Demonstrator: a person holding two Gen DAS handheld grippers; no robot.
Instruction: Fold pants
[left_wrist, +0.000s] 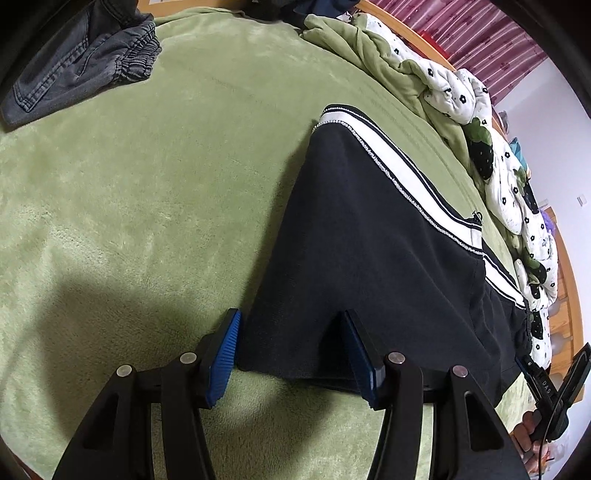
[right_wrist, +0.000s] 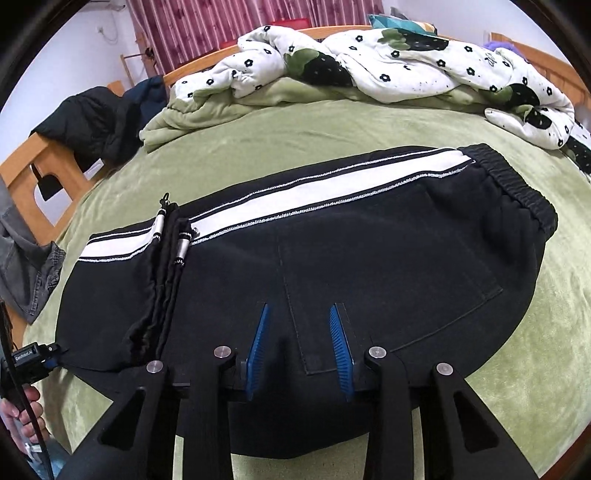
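Note:
Black pants (right_wrist: 332, 258) with a white side stripe lie folded flat on the green bed cover; the elastic waistband (right_wrist: 517, 184) is at the right and the drawstring cuffs (right_wrist: 170, 236) lie over the left part. My right gripper (right_wrist: 299, 314) is open, its blue pads just above the pants' near edge by the back pocket. In the left wrist view the pants (left_wrist: 369, 240) run away to the upper right. My left gripper (left_wrist: 291, 317) is open with its pads either side of the pants' near left corner. The right gripper also shows in the left wrist view (left_wrist: 546, 384).
Grey jeans (left_wrist: 85, 62) lie at the far left of the bed. A crumpled white flowered quilt (right_wrist: 388, 62) and a green blanket (right_wrist: 207, 110) lie along the far side. A dark jacket (right_wrist: 99, 118) hangs over the wooden bed frame (right_wrist: 33, 173).

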